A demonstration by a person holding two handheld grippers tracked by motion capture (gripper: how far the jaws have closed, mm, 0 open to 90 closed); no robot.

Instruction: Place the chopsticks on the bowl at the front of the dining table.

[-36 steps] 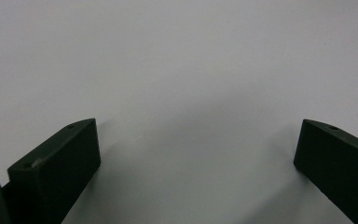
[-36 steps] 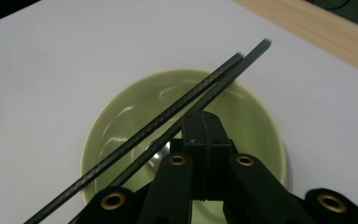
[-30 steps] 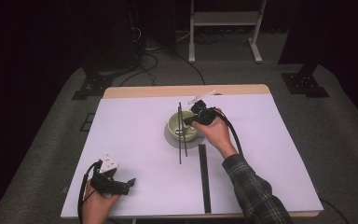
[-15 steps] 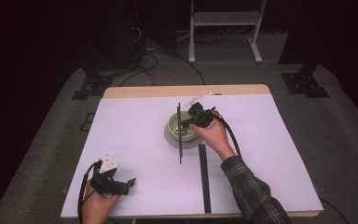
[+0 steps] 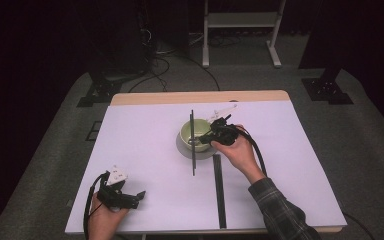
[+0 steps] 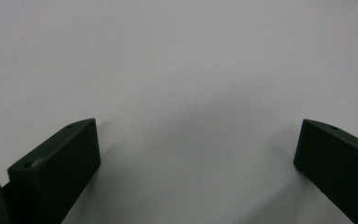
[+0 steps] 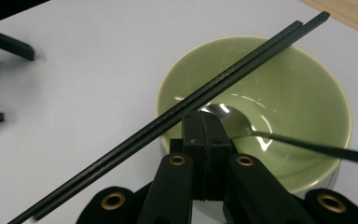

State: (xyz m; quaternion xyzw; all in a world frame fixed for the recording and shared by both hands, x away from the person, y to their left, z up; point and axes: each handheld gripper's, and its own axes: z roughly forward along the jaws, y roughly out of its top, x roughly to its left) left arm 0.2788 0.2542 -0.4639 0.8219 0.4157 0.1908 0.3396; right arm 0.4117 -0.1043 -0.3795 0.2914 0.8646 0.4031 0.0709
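right claw (image 7: 204, 122) clamped on chopsticks (image 5: 192, 142) | long axis near-to-far across green bowl (image 5: 194, 134) | left claw (image 6: 198, 154) wide, empty

Your left tongs (image 5: 139, 194) sit low by your left hand (image 5: 106, 217), jaws spread wide apart, pointing toward your right side. Your right hand (image 5: 237, 152) reaches forward, its plaid sleeve (image 5: 280, 212) trailing behind, and grips the right tongs (image 5: 203, 140), which point leftward. Their jaws are pressed flat together, nothing visibly caught between the tips. The two tongs lie well apart.
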